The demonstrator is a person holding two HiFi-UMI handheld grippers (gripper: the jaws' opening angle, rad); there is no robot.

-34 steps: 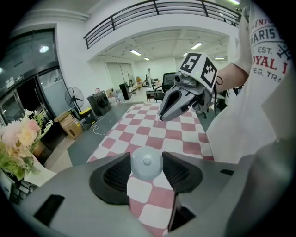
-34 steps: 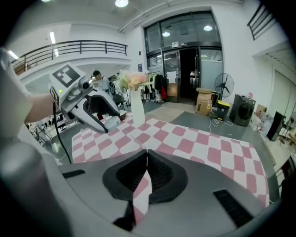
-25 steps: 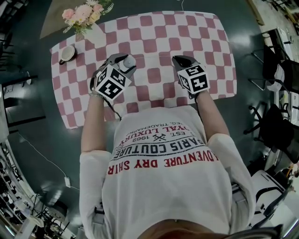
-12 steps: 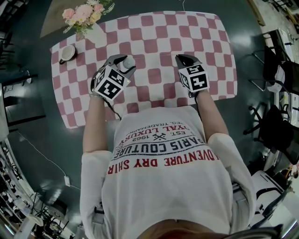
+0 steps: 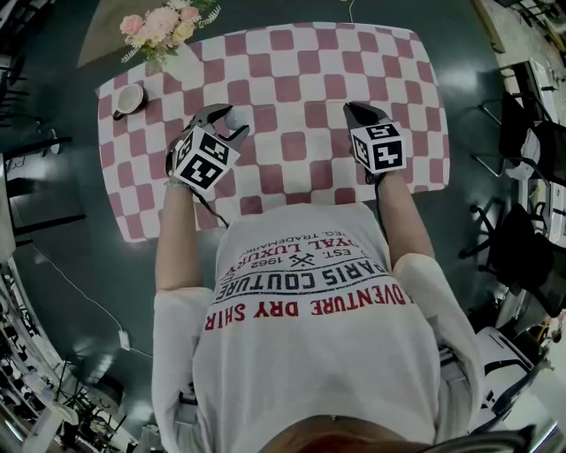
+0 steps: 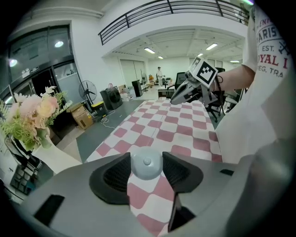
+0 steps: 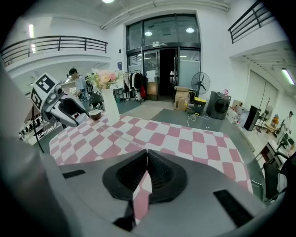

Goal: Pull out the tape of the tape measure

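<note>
A round pale grey tape measure (image 6: pixel 146 163) sits between the pads of my left gripper (image 6: pixel 146 157), which is shut on it above the checked tablecloth. No tape shows outside the case. In the head view the left gripper (image 5: pixel 221 117) hovers over the table's left half, and the case is mostly hidden by the jaws. My right gripper (image 7: pixel 146 155) is shut with nothing between its pads. It hangs over the table's right half (image 5: pixel 357 110), well apart from the left one. Each gripper view shows the other gripper: the right gripper (image 6: pixel 184 94) and the left gripper (image 7: pixel 64 110).
The red-and-white checked table (image 5: pixel 301 62) carries a vase of pink flowers (image 5: pixel 164 26) and a small cup (image 5: pixel 129 99) at its far left corner. Dark chairs (image 5: pixel 522 133) stand to the right of the table. A floor fan (image 7: pixel 200 88) and boxes are beyond it.
The two grippers have drifted a little apart: the left one leftward with the tape measure, the right one rightward. Neither jaw opening has changed.
</note>
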